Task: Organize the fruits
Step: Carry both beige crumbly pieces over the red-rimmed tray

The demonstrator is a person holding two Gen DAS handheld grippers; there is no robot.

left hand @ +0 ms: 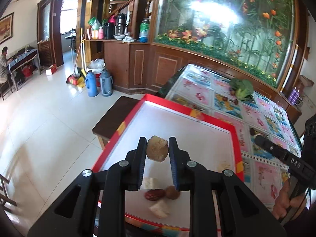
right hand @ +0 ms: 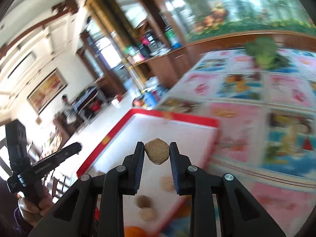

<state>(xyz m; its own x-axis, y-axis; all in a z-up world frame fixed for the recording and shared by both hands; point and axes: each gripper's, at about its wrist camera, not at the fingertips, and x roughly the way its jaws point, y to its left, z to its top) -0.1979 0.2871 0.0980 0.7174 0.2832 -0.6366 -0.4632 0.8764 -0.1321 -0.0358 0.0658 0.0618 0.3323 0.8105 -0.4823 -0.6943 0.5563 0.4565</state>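
Each of the 2 tools, left gripper (left hand: 157, 148) and right gripper (right hand: 157, 153), pinches a light, rough, firm brown fruit (left hand: 157, 148) across its middle above the red tray (left hand: 118, 130)

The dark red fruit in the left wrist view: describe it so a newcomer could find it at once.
Find the red-rimmed white tray on the patterned table. At its near end lies a small cluster; the dark red fruit is the glossy oblong one, touching a round brown fruit, behind a pale chunk.

Date (left hand: 154, 194) and nuts in tray (left hand: 199, 127); broccoli (left hand: 242, 87) beyond, on table (left hand: 262, 169)
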